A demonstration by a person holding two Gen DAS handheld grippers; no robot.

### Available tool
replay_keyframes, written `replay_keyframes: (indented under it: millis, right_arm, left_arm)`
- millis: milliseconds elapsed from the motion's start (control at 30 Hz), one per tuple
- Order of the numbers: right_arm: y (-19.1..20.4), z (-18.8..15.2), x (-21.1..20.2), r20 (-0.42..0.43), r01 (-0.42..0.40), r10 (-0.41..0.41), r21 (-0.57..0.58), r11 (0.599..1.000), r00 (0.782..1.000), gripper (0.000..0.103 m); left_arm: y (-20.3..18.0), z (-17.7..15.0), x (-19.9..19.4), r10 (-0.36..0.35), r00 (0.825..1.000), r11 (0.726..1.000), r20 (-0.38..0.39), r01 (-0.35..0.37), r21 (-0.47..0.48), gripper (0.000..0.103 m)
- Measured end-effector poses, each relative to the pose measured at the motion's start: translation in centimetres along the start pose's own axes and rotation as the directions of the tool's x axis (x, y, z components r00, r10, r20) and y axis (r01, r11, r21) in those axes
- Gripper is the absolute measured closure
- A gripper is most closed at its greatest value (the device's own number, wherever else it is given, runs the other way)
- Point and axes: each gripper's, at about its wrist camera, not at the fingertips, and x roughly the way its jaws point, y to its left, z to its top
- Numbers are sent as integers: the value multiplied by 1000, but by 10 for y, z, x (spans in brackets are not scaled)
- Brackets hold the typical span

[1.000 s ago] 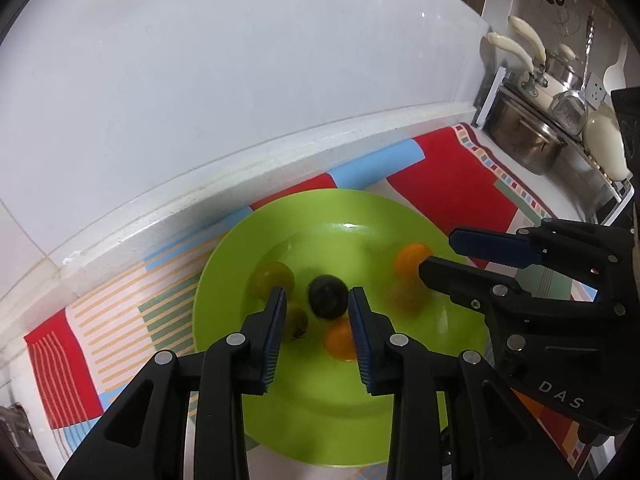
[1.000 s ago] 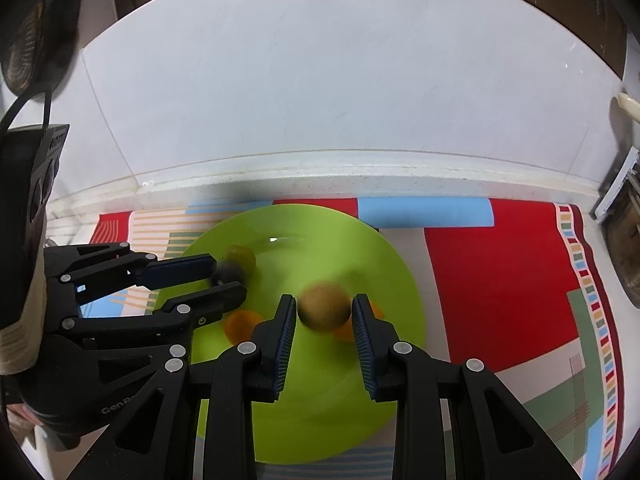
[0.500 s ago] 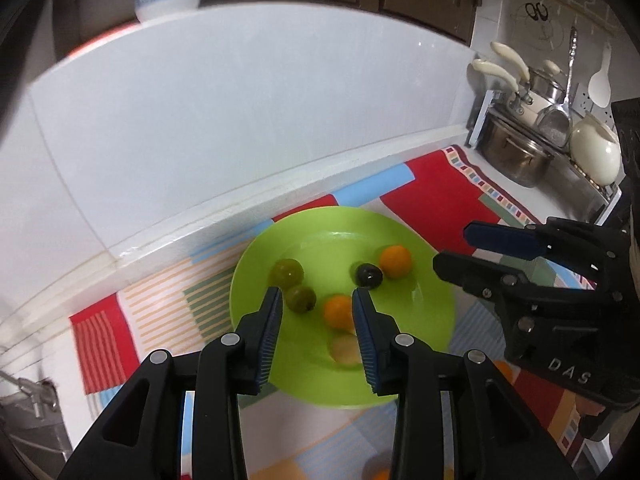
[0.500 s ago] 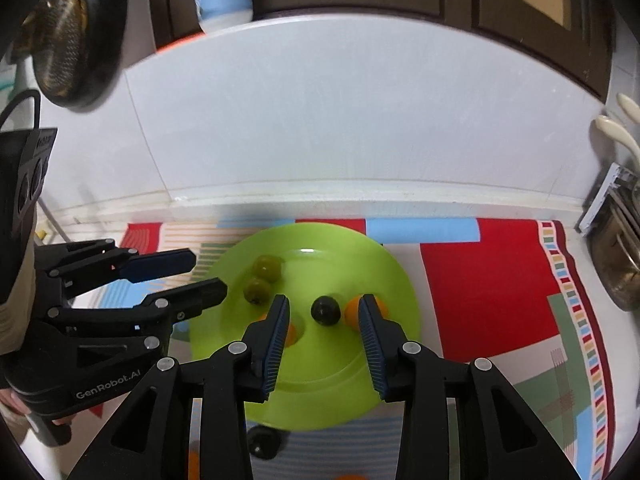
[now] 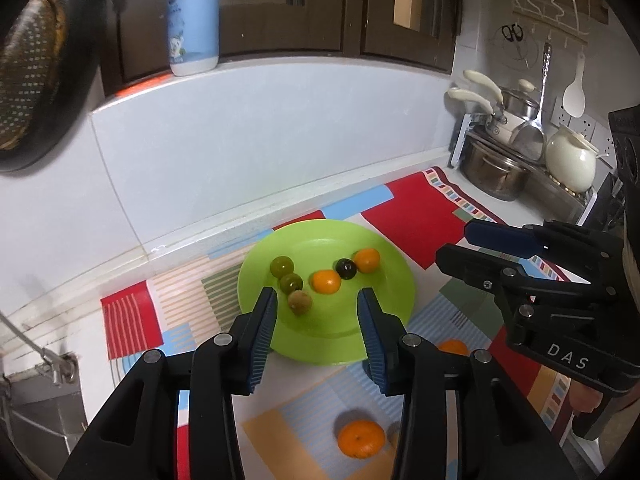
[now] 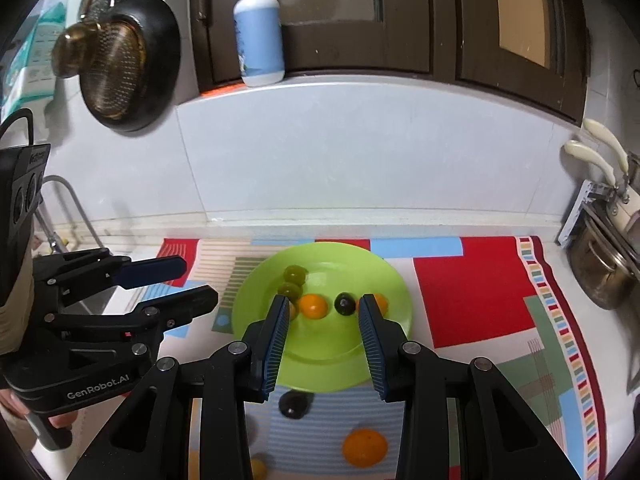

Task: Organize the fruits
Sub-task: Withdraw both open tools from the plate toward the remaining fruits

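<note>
Left gripper (image 5: 316, 312): jaws stood parted with nothing between the pads, having just been opening; it hung above the near rim of the plate, low in the left wrist view.
Right gripper (image 6: 323, 320): jaws likewise apart and empty, after opening a little; it hung over the plate's near half.
Green plate (image 6: 340, 364): sat mid-frame on the patterned mat (image 6: 472, 280), near the white wall.
Fruits on the plate: two green ones (image 5: 281, 266) touching at the left, a brownish one (image 5: 300, 302) just below them, an orange (image 5: 326, 282) in the middle, a dark fruit (image 5: 346, 268) beside a second orange (image 5: 367, 260) (these two touched).
Fruits off the plate: an orange (image 6: 365, 448) and a dark fruit (image 6: 294, 402) lay on the mat in the lower part of the right wrist view.
Backdrop: a blue pump bottle (image 6: 260, 40) stood on the ledge, upper centre.
</note>
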Motion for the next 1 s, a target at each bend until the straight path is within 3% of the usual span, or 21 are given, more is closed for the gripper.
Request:
replay_keyframes:
  millis: [200,300,400,1000]
  right_arm:
    - [4,-12,-22,26,9,-9,-3,1000,1000,66]
    - [4,-20,-30,33,3,-3,1,1000,999,58]
    - [6,-30,-37,33,6,-5,-12,1000,999,56]
    - [5,-75,-46,-5,-25,25,-58,998,1000,50]
  left_arm:
    - [-10,-15,-19,22,1000,1000,14,-22,-12,59]
    - [-15,-24,-27,31,999,999,13,-30,-18,57]
    - [-20,-35,-33,36,999,999,7,-36,-35,55]
    - [-39,-83,-32,39,998,993,-56,-44,-108,45]
